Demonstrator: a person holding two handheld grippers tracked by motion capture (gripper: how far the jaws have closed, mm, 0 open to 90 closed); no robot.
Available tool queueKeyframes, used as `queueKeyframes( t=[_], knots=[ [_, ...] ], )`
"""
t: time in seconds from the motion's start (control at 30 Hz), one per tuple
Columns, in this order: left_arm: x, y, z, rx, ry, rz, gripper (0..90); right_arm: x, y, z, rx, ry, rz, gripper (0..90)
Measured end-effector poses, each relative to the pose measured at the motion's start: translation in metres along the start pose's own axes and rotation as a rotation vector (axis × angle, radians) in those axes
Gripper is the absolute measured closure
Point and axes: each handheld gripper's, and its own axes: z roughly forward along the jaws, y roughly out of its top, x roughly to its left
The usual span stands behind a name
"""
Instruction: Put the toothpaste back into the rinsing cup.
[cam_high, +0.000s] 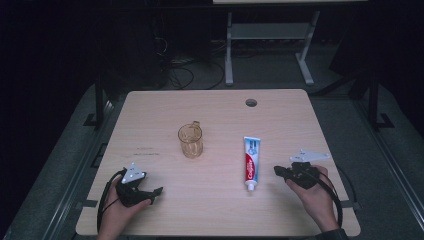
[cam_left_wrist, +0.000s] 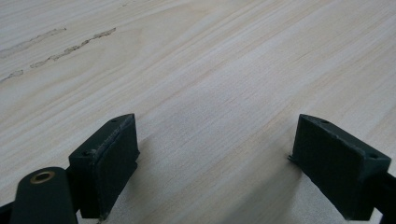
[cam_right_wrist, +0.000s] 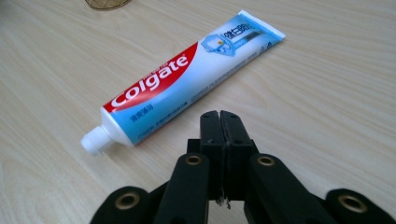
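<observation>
Right tool (cam_right_wrist: 219, 116), jaws pressed together on nothing, sits just beside the toothpaste tube (cam_right_wrist: 187, 79); left tool (cam_left_wrist: 212, 154) gapes wide.

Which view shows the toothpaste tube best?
The right gripper view: the toothpaste tube lies close, its label and white cap plain, just beyond the shut jaws. The high view shows it small, right of the amber cup.

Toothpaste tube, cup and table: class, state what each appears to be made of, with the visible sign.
Toothpaste tube: probably soft plastic laminate, glossy; printed skin, flat crimped end, white plastic cap.
Cup: seemingly clear amber plastic, perhaps glass; the table shows through it.
Table: pale wood or wood-look laminate, matte; grain lines run across it.
</observation>
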Motion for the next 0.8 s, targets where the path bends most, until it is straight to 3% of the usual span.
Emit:
queueKeyframes(
  t=[0.8],
  knots=[
    [0.0, 0.0, 0.0, 0.002, 0.0, -0.001, 13.1, -0.022, 0.029, 0.03, 0.023, -0.028, 0.018, 89.8]
  ],
)
